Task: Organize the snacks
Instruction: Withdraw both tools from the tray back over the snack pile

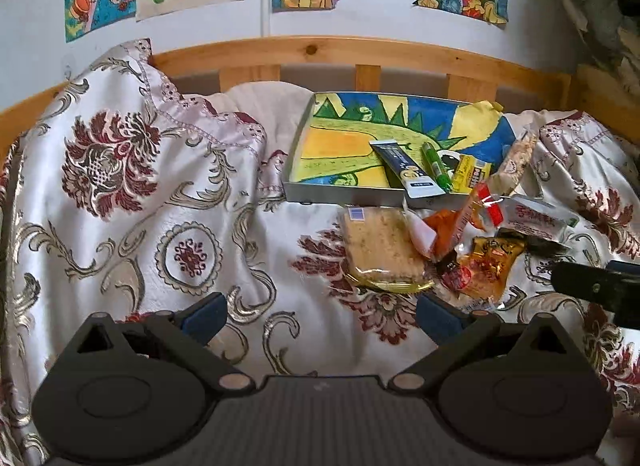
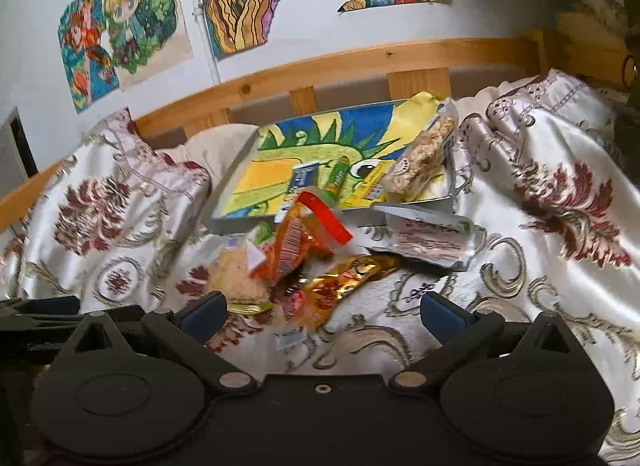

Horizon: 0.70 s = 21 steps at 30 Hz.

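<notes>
the snack pile (image 2: 304, 254) lay on the bed just in front of the tray (image 2: 224, 221). the right claw (image 2: 324, 316), wide and empty, sat nearer, the gold packet (image 2: 348, 278) angling toward it. the left claw (image 1: 322, 316) was also wide, the pile ahead to its right.

snacks (image 1: 440, 250) before tray (image 1: 296, 169)

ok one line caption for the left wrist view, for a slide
Open left claw hovers over a patterned bedspread, facing loose snack packets piled before a tray lined with a dinosaur drawing.
</notes>
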### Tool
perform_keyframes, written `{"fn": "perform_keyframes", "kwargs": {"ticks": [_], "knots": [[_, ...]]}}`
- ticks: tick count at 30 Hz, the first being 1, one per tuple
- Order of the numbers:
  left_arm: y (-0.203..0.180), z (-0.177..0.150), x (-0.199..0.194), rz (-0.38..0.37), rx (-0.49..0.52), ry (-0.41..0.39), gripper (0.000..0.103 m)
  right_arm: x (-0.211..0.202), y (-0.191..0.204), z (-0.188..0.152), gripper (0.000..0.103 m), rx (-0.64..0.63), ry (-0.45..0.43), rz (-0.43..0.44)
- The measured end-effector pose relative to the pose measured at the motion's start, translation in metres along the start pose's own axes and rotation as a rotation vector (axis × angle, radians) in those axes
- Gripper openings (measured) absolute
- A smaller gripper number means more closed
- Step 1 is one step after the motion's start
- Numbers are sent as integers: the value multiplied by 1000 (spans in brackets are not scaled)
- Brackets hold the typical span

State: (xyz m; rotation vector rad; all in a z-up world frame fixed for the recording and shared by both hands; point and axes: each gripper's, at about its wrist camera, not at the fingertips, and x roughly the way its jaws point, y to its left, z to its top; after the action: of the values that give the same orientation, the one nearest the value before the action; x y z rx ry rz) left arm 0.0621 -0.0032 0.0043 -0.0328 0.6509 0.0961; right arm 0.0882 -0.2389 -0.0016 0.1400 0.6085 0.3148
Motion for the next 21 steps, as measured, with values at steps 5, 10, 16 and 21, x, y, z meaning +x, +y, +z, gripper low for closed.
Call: {"fn": "perform_keyframes", "kwargs": {"ticks": [5, 10, 16, 21], "knots": [[2, 0, -7, -1, -26, -69, 102, 4, -2, 0, 102, 26, 41, 33], [3, 5, -7, -11, -48, -95, 102, 4, 2, 0, 102, 13, 34, 49], [4, 5, -4, -23, -79, -83, 102, 5, 0, 2, 102, 35, 30, 78], [4, 7, 2, 10, -58, -53, 102, 12, -2, 3, 102, 27, 83, 87]]}}
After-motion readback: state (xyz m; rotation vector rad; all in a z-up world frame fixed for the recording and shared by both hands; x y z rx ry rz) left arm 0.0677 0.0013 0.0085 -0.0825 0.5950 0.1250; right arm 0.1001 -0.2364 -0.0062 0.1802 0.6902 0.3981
